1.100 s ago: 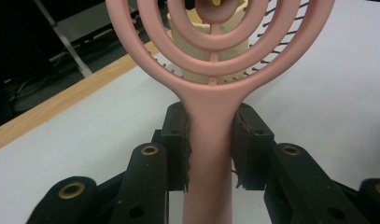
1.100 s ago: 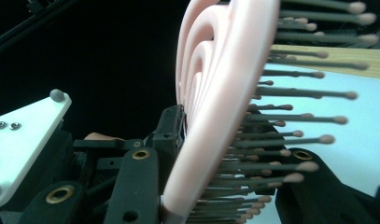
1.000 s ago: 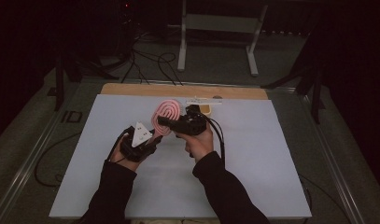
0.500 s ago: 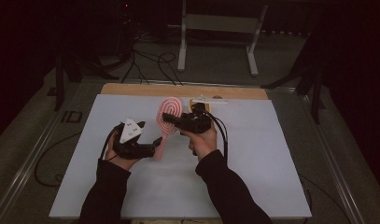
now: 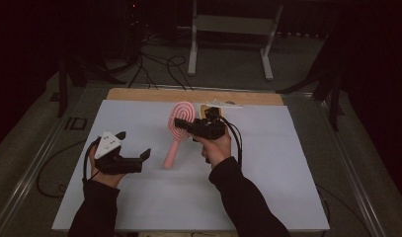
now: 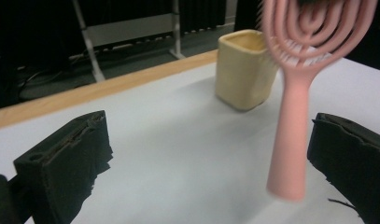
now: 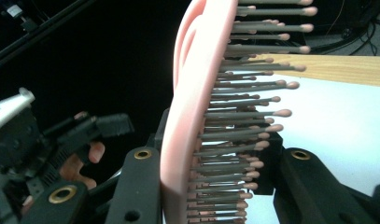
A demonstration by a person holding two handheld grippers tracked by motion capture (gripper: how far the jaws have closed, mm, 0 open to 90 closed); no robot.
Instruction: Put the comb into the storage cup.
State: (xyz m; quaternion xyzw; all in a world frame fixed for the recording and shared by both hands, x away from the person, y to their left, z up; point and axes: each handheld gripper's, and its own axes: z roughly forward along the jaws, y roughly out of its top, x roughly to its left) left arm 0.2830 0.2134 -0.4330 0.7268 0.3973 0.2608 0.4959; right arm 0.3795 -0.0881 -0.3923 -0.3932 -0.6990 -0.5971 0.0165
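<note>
The right tool (image 5: 184,126) is clamped on the head of a pink hairbrush (image 5: 176,140), holding it above the white counter (image 5: 287,173) with the handle hanging down toward the person. That grip leaves the handle free, probably so the brush can be lowered handle-first into the cream cup (image 6: 243,70) near the counter's far edge, or passed across. The left tool (image 5: 134,160), its jaws apart and holding nothing, hovers just left of the handle.

The right gripper view shows what the high view cannot: the brush (image 7: 187,116) seen edge-on, bristles pointing right, the head pinched between the 2 jaws. The left gripper view shows the handle dangling clear of the counter, and the cup plainly, which the right hand (image 5: 216,148) mostly hides from above.
</note>
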